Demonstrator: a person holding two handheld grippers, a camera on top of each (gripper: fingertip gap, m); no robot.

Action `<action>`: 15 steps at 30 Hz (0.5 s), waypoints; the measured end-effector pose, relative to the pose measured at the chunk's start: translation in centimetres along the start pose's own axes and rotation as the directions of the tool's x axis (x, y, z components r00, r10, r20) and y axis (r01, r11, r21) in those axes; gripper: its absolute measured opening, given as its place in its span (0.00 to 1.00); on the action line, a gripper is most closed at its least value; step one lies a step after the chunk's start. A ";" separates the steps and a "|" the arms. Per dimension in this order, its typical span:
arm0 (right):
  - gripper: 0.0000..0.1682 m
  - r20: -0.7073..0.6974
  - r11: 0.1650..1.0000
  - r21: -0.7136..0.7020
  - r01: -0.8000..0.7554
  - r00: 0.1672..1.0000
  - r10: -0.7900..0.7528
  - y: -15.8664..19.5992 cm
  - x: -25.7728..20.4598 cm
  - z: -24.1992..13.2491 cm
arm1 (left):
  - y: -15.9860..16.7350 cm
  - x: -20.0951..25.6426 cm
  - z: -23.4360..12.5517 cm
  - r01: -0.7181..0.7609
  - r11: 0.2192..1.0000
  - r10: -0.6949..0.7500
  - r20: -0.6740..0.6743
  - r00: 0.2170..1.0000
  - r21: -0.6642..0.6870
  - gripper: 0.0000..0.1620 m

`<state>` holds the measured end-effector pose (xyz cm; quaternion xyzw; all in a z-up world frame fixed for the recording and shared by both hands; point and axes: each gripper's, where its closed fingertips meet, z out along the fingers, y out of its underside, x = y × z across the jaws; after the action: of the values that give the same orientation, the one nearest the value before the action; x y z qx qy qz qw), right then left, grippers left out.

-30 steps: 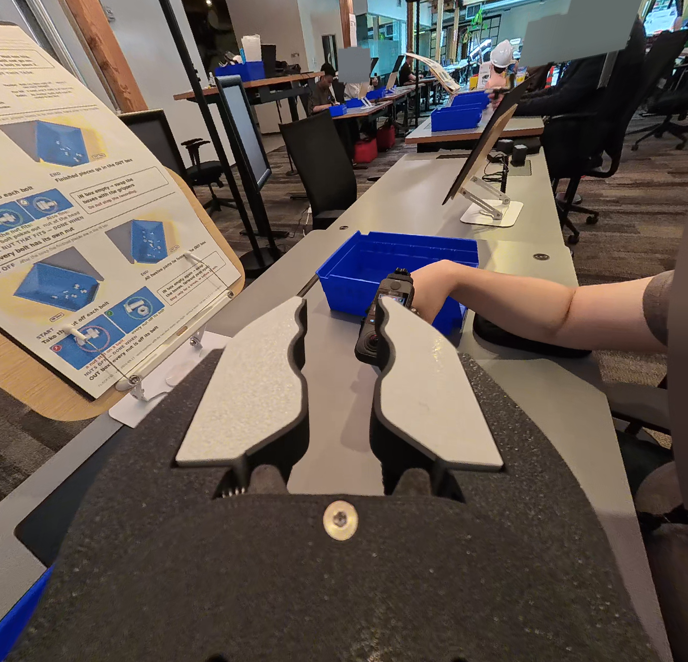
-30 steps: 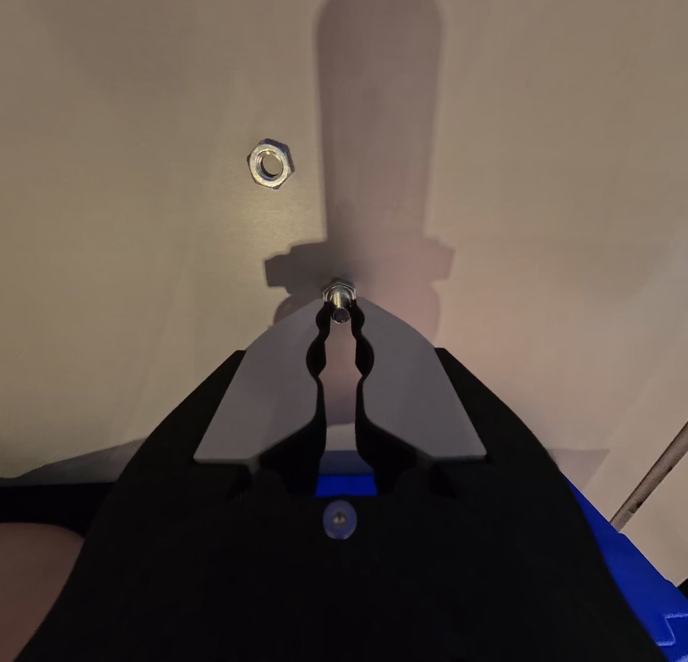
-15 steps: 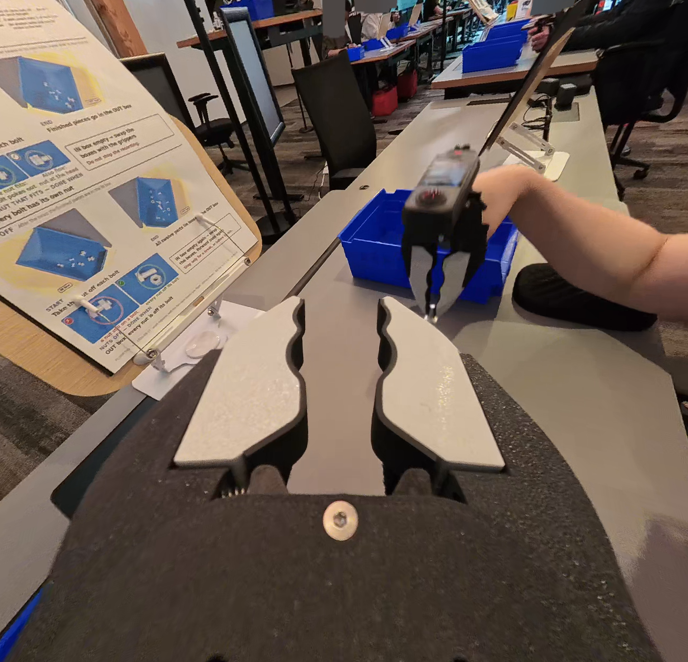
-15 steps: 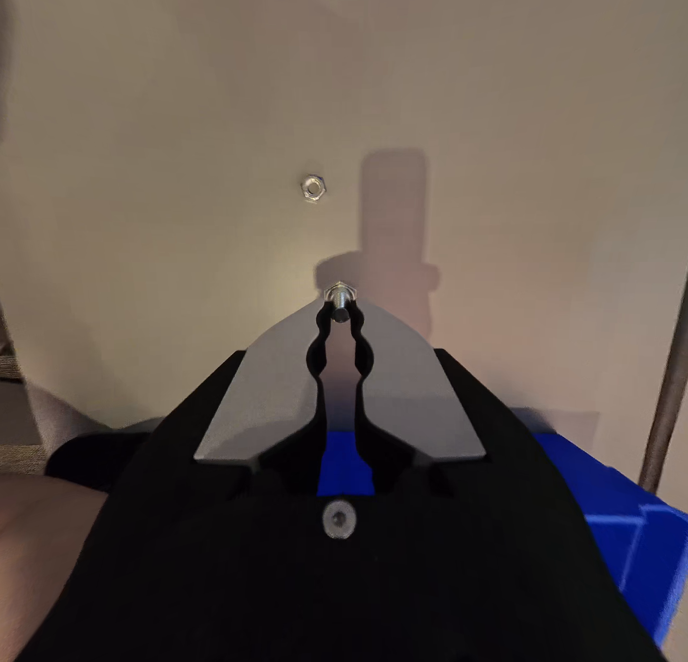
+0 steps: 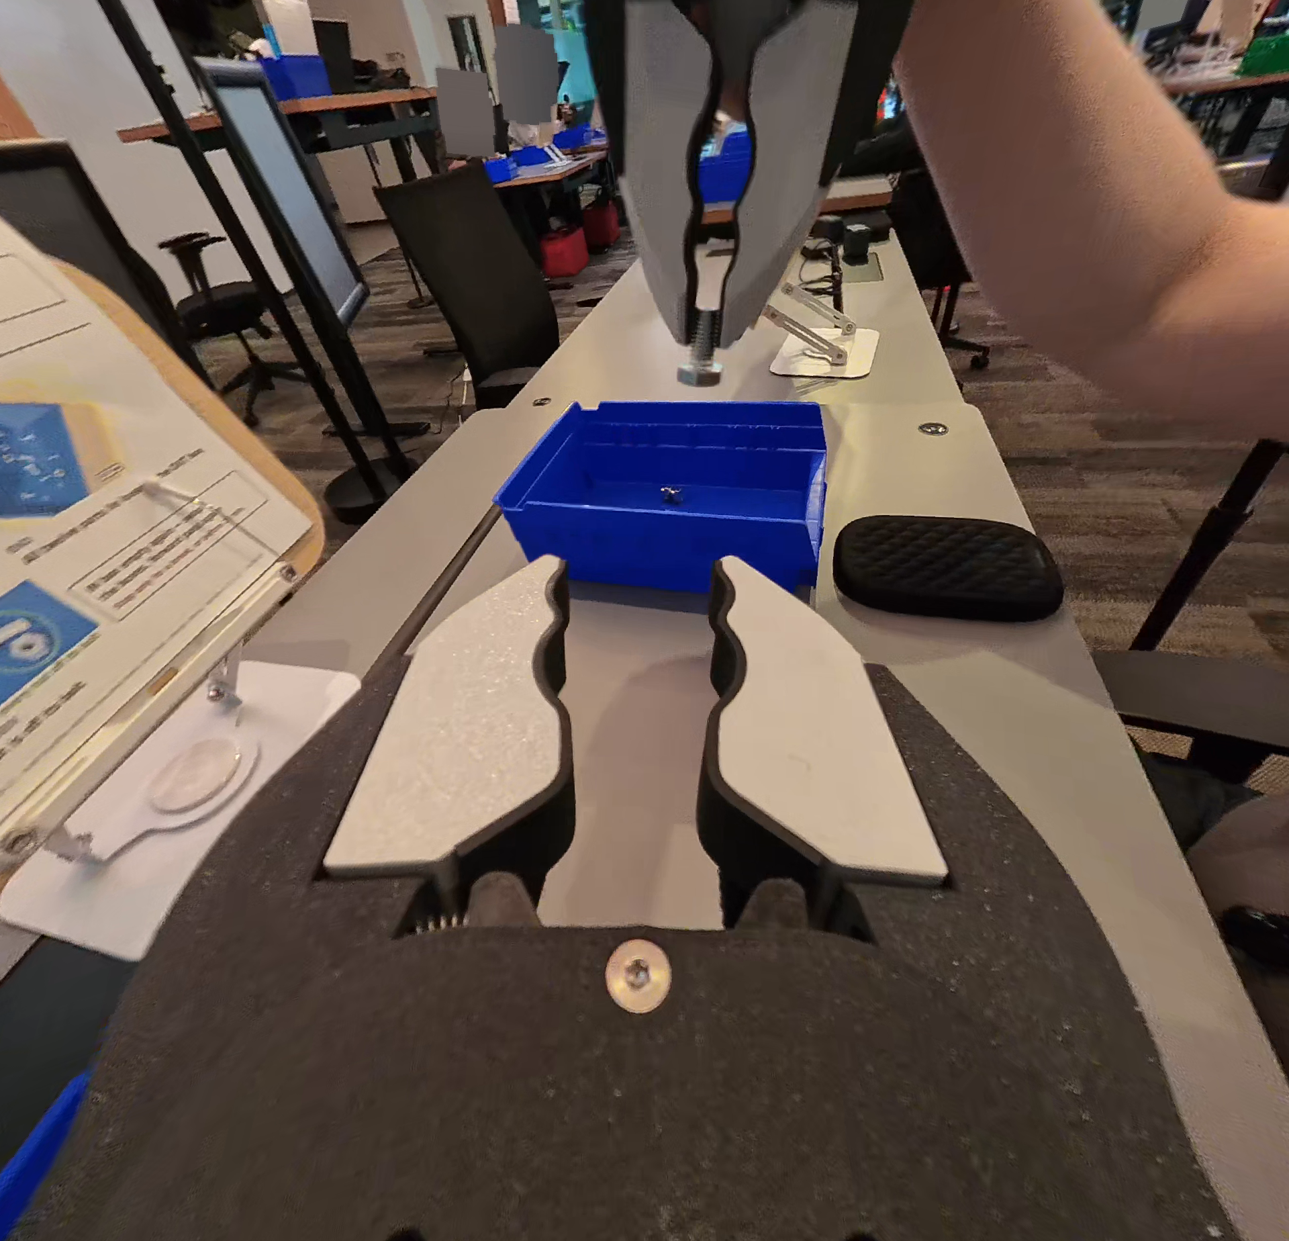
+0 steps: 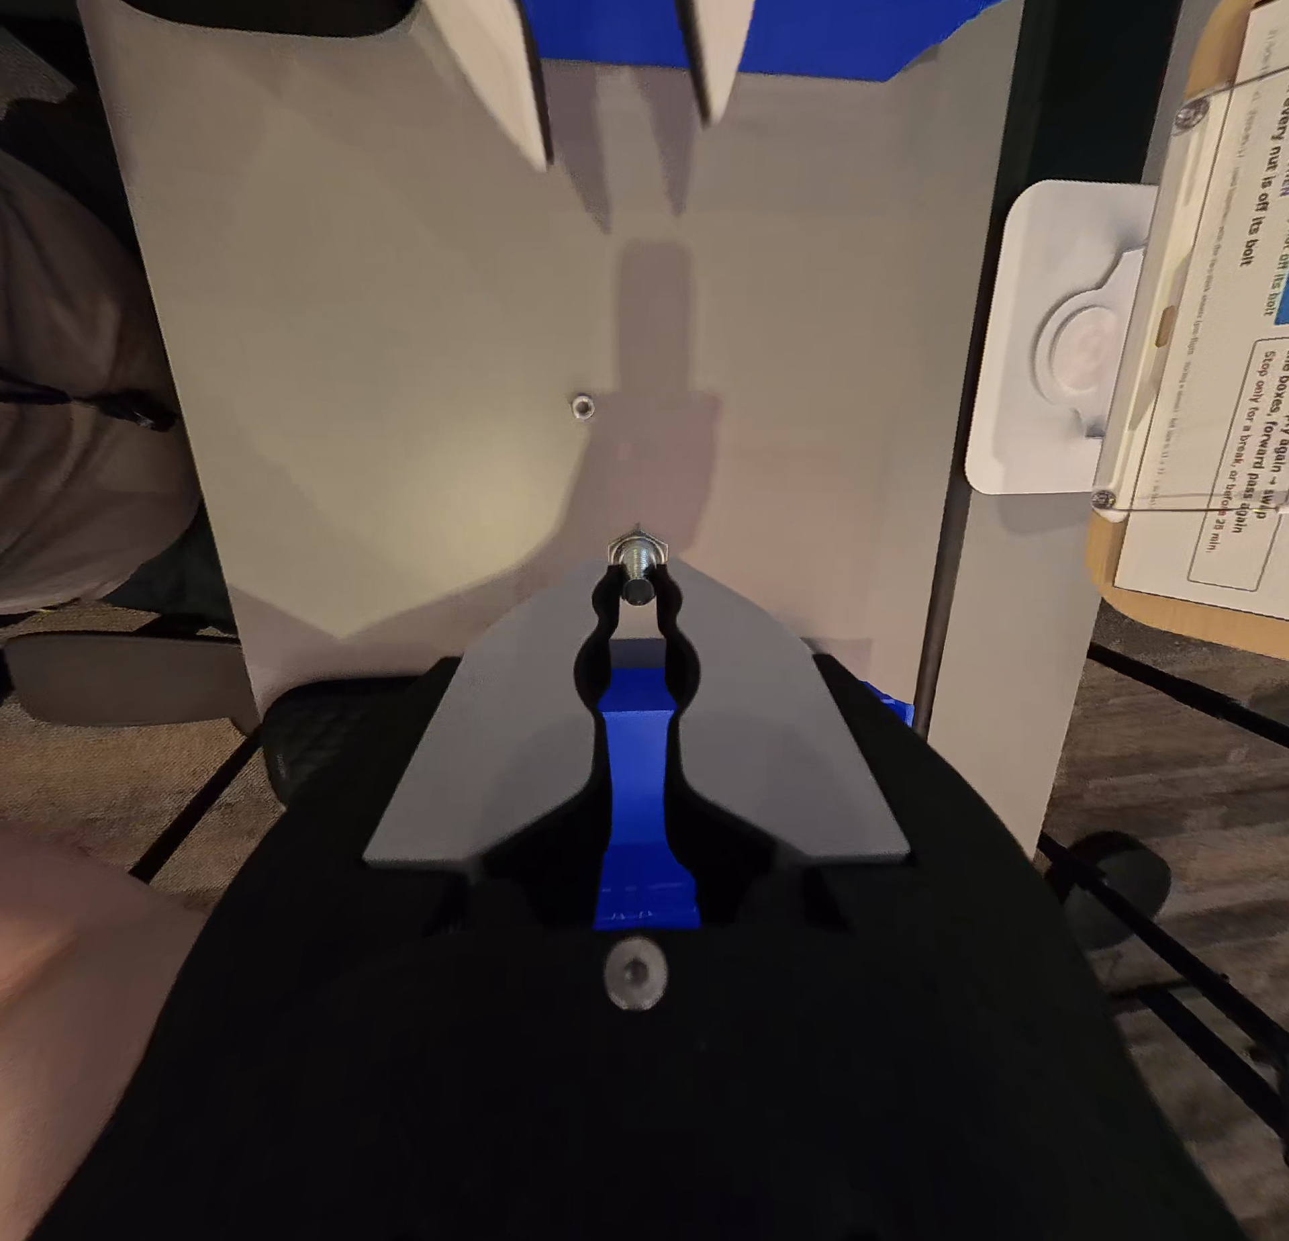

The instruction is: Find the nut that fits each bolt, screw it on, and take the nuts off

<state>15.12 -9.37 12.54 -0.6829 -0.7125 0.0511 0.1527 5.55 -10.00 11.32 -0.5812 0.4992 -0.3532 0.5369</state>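
My right gripper point(image 6: 636, 583) is shut on a silver bolt point(image 6: 638, 565), gripped by its threaded shank with the hex head pointing down. It hangs high over the grey table. In the left wrist view it point(image 5: 706, 332) hangs above the blue bin point(image 5: 669, 538), with the bolt point(image 5: 701, 360) at its tips. A loose silver nut point(image 6: 581, 408) lies on the table below. My left gripper point(image 5: 638, 579) is open and empty, low over the table; its fingertips point(image 6: 537, 133) show at the top of the right wrist view. A small metal part point(image 5: 671, 493) lies in the bin.
An instruction board point(image 5: 104, 579) on a white stand point(image 6: 1046, 342) stands at the table's left edge. A black wrist pad point(image 5: 945, 565) lies right of the bin. A second blue bin point(image 6: 823, 28) sits behind my left gripper. Desks and chairs fill the room beyond. Tip to tip, the grippers are about 11 centimetres apart.
My right gripper has risen well above the table with the bolt, so the nut looks smaller and farther. My left gripper has tilted down slightly and stays open.
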 end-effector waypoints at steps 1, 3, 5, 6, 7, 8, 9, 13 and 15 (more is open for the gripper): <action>0.06 0.001 1.000 -0.015 -0.003 1.000 0.003 -0.4 0.0 -0.1 | 0.1 0.3 0.8 -0.012 1.000 0.012 -0.004 1.000 0.007 0.23; 0.06 0.003 0.999 -0.053 -0.007 1.000 0.007 -1.1 -0.1 0.0 | 0.4 1.0 2.3 -0.017 1.000 0.018 -0.025 1.000 0.019 0.23; 0.06 0.000 0.996 -0.089 -0.004 1.000 0.004 -1.7 -0.2 0.3 | 0.5 1.3 3.4 -0.023 0.999 0.024 -0.026 0.999 0.040 0.23; 0.06 0.004 0.995 -0.101 0.003 1.000 -0.002 -2.1 -0.4 0.5 | 0.5 1.5 3.8 -0.028 0.998 0.029 -0.026 0.999 0.052 0.24; 0.06 0.005 0.994 -0.108 0.010 1.000 -0.010 -2.4 -0.5 0.7 | 0.5 1.6 4.2 -0.031 0.998 0.033 -0.024 0.999 0.062 0.24; 0.06 0.004 0.993 -0.114 0.017 1.000 -0.017 -2.8 -0.6 0.8 | 0.4 1.7 4.4 -0.035 0.996 0.036 -0.017 0.999 0.076 0.24; 0.06 0.006 0.993 -0.119 0.025 1.000 -0.024 -3.1 -0.8 1.0 | 0.2 1.8 4.6 -0.038 0.995 0.040 -0.009 0.999 0.096 0.24; 0.06 0.016 0.991 -0.123 0.051 0.999 -0.050 -4.2 -1.3 1.7 | -0.3 1.9 4.8 -0.049 0.990 0.049 0.008 0.999 0.135 0.23; 0.06 0.018 0.991 -0.120 0.062 0.998 -0.060 -4.6 -1.4 2.0 | 0.0 2.0 4.9 -0.057 0.991 0.057 0.003 0.998 0.118 0.23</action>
<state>10.21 -10.77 11.77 -0.6684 -0.7359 0.0082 0.1079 10.65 -10.57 10.27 -0.5337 0.4941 -0.3668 0.5801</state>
